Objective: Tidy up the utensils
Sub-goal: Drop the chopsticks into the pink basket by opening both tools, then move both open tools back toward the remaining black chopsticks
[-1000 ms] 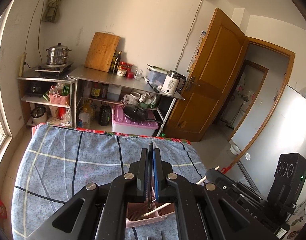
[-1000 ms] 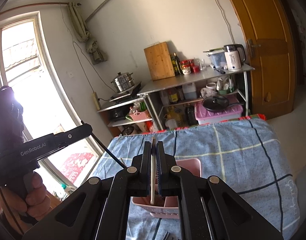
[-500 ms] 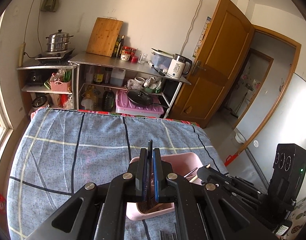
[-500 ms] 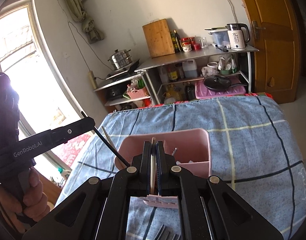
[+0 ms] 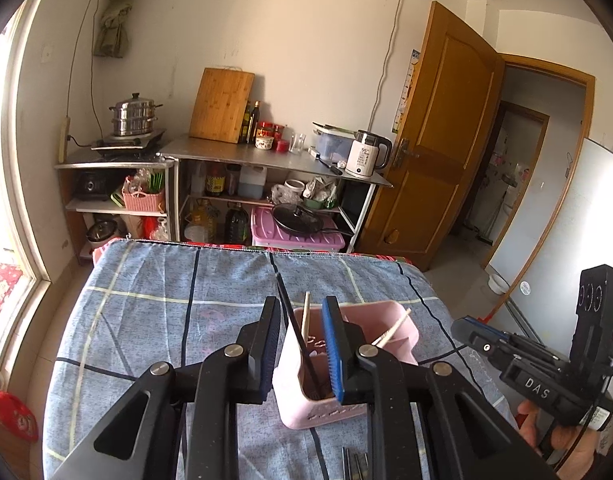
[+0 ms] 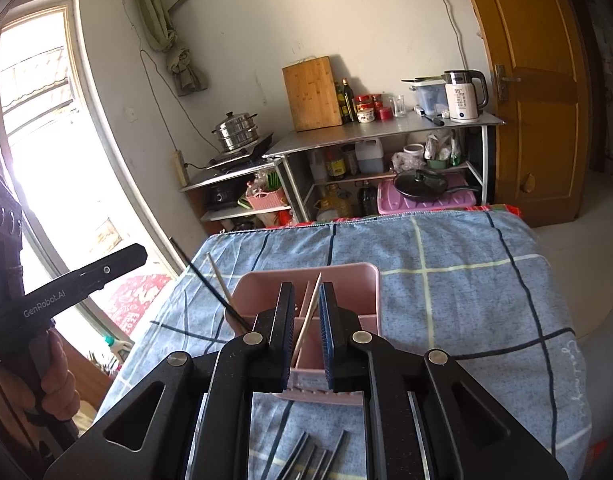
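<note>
A pink utensil caddy (image 5: 390,320) (image 6: 346,276) stands on the blue checked tablecloth (image 5: 166,312). My left gripper (image 5: 302,308) is open just over its near compartment; a black chopstick (image 5: 296,328) stands loose between the fingers, its lower end in the caddy. A wooden chopstick (image 5: 305,318) leans beside it, another (image 5: 392,332) leans further right. My right gripper (image 6: 306,294) is open over the caddy, with a wooden chopstick (image 6: 308,316) leaning free between its fingers. The black chopstick (image 6: 210,284) and a wooden one (image 6: 218,276) also show on the left.
Several dark metal utensils (image 6: 306,456) (image 5: 356,464) lie on the cloth in front of the caddy. Steel shelves (image 5: 266,160) with a kettle, cutting board and pots stand behind the table. An open wooden door (image 5: 438,152) is at the right, a window (image 6: 38,152) on the left.
Both grippers were shut on chopsticks, black in the left and wooden in the right. They came down over the caddy and opened; the chopsticks now stand in it.
</note>
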`<state>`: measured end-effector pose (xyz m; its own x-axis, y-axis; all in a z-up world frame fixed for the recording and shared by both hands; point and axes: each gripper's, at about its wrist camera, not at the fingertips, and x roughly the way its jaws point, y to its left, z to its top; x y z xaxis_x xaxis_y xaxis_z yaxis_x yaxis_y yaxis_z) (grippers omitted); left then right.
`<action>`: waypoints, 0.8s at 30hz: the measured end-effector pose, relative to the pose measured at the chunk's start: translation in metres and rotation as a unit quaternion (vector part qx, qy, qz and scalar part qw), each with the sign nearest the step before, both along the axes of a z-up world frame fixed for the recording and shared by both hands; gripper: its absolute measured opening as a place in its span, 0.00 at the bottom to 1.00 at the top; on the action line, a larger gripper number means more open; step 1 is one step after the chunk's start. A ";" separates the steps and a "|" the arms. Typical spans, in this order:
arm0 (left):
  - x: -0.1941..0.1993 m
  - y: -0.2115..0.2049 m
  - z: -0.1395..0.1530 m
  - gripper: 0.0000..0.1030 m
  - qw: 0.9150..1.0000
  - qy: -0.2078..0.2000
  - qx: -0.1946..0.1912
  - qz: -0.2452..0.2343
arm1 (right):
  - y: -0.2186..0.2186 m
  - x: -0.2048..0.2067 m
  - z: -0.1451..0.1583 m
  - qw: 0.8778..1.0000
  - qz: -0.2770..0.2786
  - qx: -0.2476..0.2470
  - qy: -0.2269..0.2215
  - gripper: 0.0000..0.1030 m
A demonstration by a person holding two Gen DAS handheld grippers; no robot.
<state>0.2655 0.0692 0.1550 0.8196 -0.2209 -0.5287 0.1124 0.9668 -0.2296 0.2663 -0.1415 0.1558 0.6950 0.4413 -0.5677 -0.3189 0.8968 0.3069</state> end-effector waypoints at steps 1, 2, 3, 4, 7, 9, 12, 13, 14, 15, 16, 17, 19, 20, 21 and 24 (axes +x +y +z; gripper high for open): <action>-0.007 0.000 0.001 0.20 1.000 -0.004 0.003 0.000 | -0.001 -0.008 0.002 1.000 0.003 -0.005 -0.005 0.12; -0.016 -0.001 0.001 0.20 1.000 -0.008 0.006 0.000 | -0.002 -0.014 0.003 1.000 0.004 -0.010 -0.009 0.12; -0.023 -0.001 0.001 0.20 1.000 -0.011 0.007 0.000 | -0.004 -0.021 0.004 1.000 0.002 -0.014 -0.014 0.12; -0.034 -0.002 -0.001 0.20 1.000 -0.015 0.008 0.000 | -0.005 -0.030 0.005 1.000 0.001 -0.016 -0.017 0.12; -0.059 -0.005 -0.006 0.20 1.000 -0.021 0.009 0.001 | -0.009 -0.053 0.004 1.000 0.005 -0.019 -0.023 0.12; -0.076 -0.009 -0.010 0.20 1.000 -0.025 0.014 0.001 | -0.012 -0.069 0.002 0.999 0.006 -0.020 -0.029 0.12; -0.102 -0.017 -0.018 0.20 0.999 -0.030 0.021 -0.003 | -0.019 -0.091 -0.001 0.999 0.004 -0.018 -0.035 0.13; -0.112 -0.019 -0.021 0.20 0.999 -0.032 0.024 -0.004 | -0.021 -0.100 -0.002 0.999 0.004 -0.016 -0.037 0.15; -0.121 -0.022 -0.024 0.20 0.999 -0.033 0.026 -0.006 | -0.023 -0.106 -0.003 0.999 0.005 -0.016 -0.037 0.18; -0.128 -0.024 -0.027 0.20 0.999 -0.032 0.026 -0.008 | -0.024 -0.113 -0.003 0.999 0.005 -0.015 -0.038 0.19; -0.134 -0.026 -0.030 0.20 0.999 -0.032 0.025 -0.010 | -0.026 -0.120 -0.005 0.999 0.005 -0.015 -0.039 0.19; -0.141 -0.029 -0.033 0.20 0.999 -0.030 0.025 -0.013 | -0.027 -0.128 -0.007 0.999 0.004 -0.016 -0.038 0.19; -0.154 -0.034 -0.041 0.20 0.999 -0.027 0.027 -0.015 | -0.029 -0.138 -0.011 0.999 0.005 -0.017 -0.036 0.20; -0.160 -0.035 -0.044 0.20 0.999 -0.024 0.026 -0.016 | -0.030 -0.145 -0.013 0.999 0.006 -0.020 -0.034 0.20; -0.165 -0.036 -0.048 0.20 0.999 -0.021 0.026 -0.017 | -0.031 -0.152 -0.016 0.999 0.005 -0.022 -0.033 0.20; -0.182 -0.040 -0.057 0.20 0.999 -0.017 0.029 -0.018 | -0.034 -0.166 -0.024 0.999 0.009 -0.026 -0.025 0.20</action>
<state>0.0839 0.0288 0.0981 0.8298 -0.2204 -0.5127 0.1544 0.9735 -0.1686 0.1000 -0.1752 0.1317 0.7160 0.4248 -0.5540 -0.3485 0.9051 0.2435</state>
